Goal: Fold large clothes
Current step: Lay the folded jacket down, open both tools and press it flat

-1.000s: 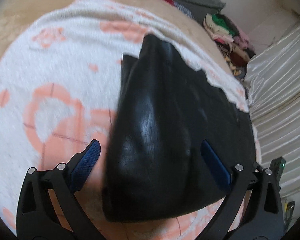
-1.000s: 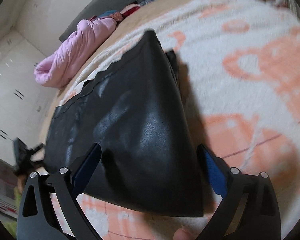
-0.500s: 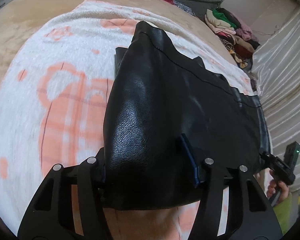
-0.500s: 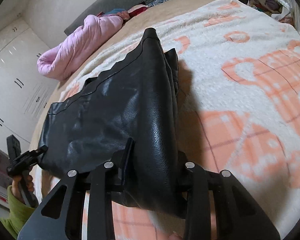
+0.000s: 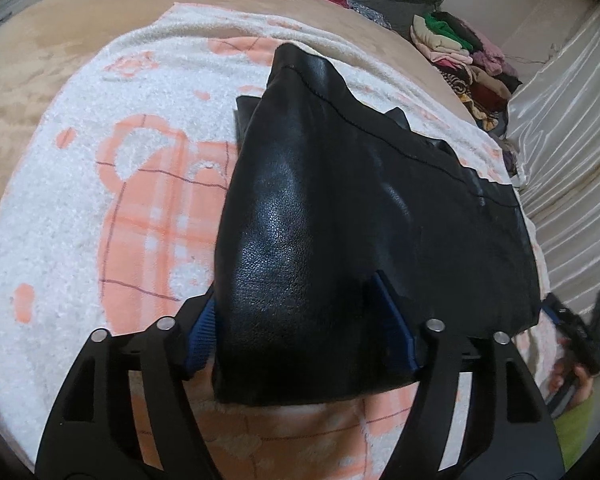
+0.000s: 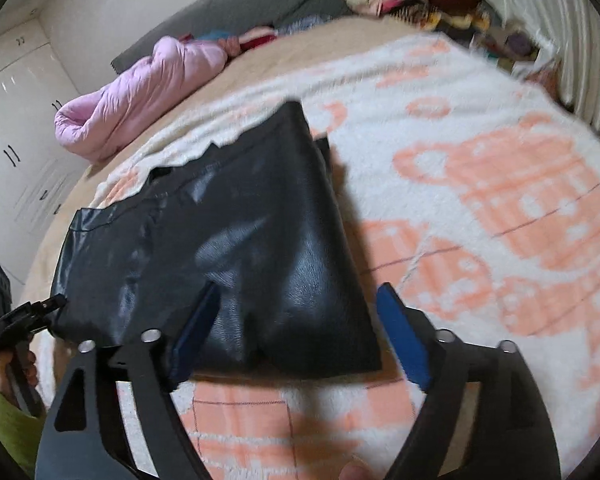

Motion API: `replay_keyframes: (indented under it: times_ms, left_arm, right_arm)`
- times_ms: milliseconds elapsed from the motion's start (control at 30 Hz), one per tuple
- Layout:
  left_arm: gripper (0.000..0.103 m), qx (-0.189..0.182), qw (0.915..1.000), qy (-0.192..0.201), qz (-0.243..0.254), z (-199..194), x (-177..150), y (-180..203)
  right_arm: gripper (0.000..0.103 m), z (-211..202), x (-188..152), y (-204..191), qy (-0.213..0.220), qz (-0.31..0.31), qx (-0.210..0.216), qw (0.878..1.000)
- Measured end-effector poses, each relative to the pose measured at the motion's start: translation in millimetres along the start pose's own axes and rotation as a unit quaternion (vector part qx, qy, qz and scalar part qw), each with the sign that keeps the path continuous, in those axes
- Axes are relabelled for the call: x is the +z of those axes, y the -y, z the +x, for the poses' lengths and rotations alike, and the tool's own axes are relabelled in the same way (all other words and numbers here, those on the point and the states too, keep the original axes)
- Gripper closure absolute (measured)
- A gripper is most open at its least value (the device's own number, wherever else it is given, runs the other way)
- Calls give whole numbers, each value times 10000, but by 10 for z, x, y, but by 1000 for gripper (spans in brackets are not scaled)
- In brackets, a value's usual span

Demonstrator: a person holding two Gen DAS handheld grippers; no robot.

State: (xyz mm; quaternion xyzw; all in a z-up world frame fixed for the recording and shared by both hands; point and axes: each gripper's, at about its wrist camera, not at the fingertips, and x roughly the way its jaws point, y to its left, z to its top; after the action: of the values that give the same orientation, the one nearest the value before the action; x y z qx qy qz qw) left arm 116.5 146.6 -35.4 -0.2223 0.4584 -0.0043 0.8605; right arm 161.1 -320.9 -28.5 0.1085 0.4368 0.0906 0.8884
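One black, glossy leather-look garment (image 5: 340, 216) lies folded on a white fleecy blanket with salmon-pink patterns (image 5: 112, 216), its near folded edge bulging up in a rounded hump and its far end tapering to a narrow stitched hem. The blanket covers a tan bedspread (image 5: 36, 56). The left gripper (image 5: 300, 332) straddles the near left corner of the garment: its blue pads flank the hump, and the jaws have just been opening, so the pads sit beside the leather without a clear squeeze. The right gripper (image 6: 296, 336) is spread above the near right corner; its jaws too have just been opening, the left pad lying over the black surface and the right pad clear of it over the blanket. The right wrist view is blurred. Beyond, a rolled pink quilt (image 6: 140, 92) rests at the bed's far side, and a heap of mixed clothes (image 5: 464, 60) sits near a pale satin curtain (image 5: 568, 120).
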Motion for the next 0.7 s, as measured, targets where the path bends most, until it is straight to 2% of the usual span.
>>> replay_keyframes:
  times_ms: [100,200,233,267,400,467,533,700]
  left_arm:
    - [22,81,9999,100,94,-59,18,38]
    - [16,248,9993,212,199,-130,23,65]
    - [15,310,9989,243,245,-149,28,78]
    - [14,355,9987,258,274,-157,30,90]
    - [11,500,9976,350,329,-213,33,97]
    - [10,523,9974,382,303,-230,45,88]
    - [10,510,9976,386,278,-251,40,57]
    - [10,570,9973,372,266,-238,55,16]
  right_arm:
    - [18,-126,15,-147,213,-185,-18,9996]
    - [18,-183,19,-352,294,-402,169,9986]
    - [24,-169,11,-479,270,-540,272,9978]
    - [34,-156,9,-574,238,-653,344,9970]
    - [49,-54,-60,-1028,58,-1139,704,9910]
    - [65,25,-116,-1276,-6,-1359,810,9874]
    - [73,123,-141,-1494,-106,-1494,830,9852]
    - [74,334,-149,-1801,-263,-1642,833,9826]
